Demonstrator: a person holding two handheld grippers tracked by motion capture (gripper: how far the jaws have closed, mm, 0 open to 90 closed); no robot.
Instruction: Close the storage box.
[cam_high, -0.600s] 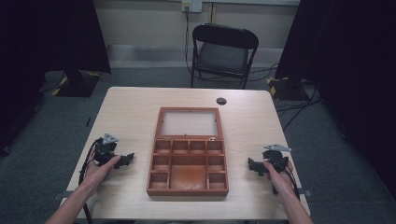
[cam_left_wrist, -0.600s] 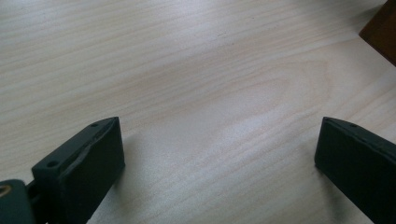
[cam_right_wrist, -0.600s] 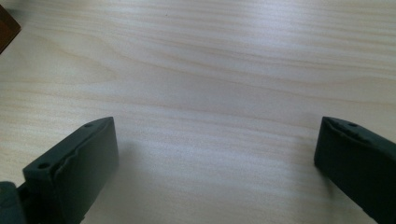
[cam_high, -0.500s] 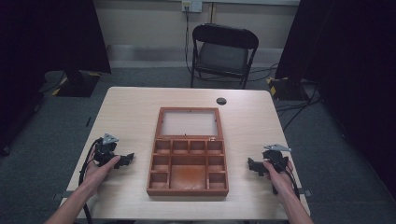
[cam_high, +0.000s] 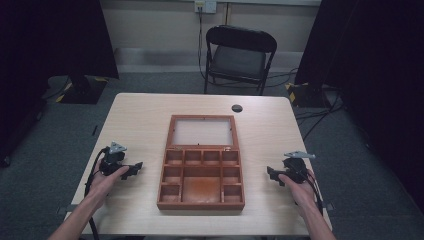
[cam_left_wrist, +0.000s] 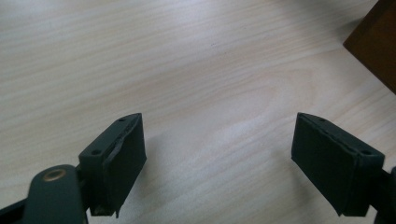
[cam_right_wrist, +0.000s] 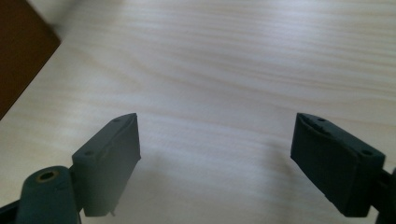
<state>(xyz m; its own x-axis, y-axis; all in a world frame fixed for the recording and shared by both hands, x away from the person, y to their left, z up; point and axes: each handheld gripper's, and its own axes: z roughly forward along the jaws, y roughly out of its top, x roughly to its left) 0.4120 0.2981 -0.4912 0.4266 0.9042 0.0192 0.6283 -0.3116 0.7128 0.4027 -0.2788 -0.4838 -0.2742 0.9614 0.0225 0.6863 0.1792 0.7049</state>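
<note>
A brown wooden box (cam_high: 201, 170) with several small compartments lies open in the middle of the table, its glass-paned lid (cam_high: 202, 132) folded back flat. My left gripper (cam_high: 134, 169) rests on the table left of the box, jaws wide open over bare wood (cam_left_wrist: 219, 154). A corner of the box (cam_left_wrist: 376, 44) shows at the upper right in the left gripper view. My right gripper (cam_high: 271, 174) rests to the right of the box, also open and holding nothing (cam_right_wrist: 217, 154). The box edge (cam_right_wrist: 21, 56) shows at the upper left in the right gripper view.
A small dark round disc (cam_high: 237, 108) sits near the table's far edge. A black folding chair (cam_high: 239, 52) stands beyond the light wood table (cam_high: 140, 120). Dark curtains hang at both sides, and cables lie on the floor at the right.
</note>
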